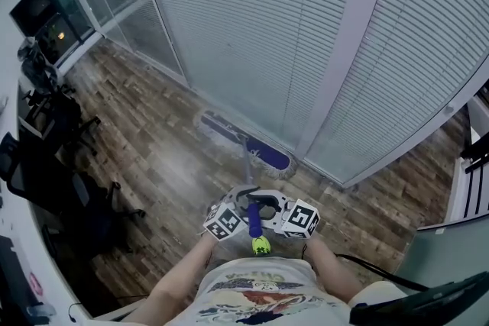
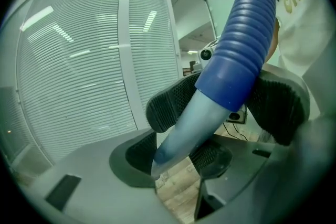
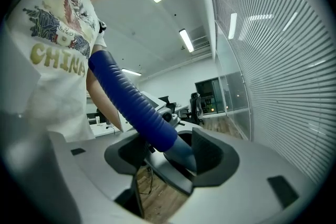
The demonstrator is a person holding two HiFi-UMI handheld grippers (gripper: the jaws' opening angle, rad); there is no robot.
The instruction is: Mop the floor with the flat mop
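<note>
I am working with two grippers and one flat mop [image 1: 229, 132]. Its purple mop head [image 1: 269, 155] lies flat on the wood floor [image 1: 153, 133], at the foot of the glass wall [image 1: 252, 27] with its closed blinds. From there the pale shaft [image 1: 249, 168] slants back toward me and ends in a ribbed blue grip [image 1: 254, 219] with a yellow-green knob [image 1: 261, 245] on top.

Both tools hold that handle at nearly the same spot, where the blue grip meets the shaft. The left gripper [image 2: 170, 157] comes in from my left, and its two dark pads [image 2: 131, 157] are pinched on the pale shaft just below the blue sleeve. The jaws stand fairly wide, since the handle fills the gap. The right gripper [image 3: 170, 152] faces it from the other side. It is clamped on the lower end of the blue grip, with the shaft lying against one of its pads [image 3: 215, 155].

In the head view the two marker cubes, one [image 1: 223, 221] on the left tool and one [image 1: 302, 219] on the right, flank the grip in front of my shirt.

Dark office chairs [image 1: 46, 187] stand along the left edge of the floor. I cannot count them reliably.
</note>
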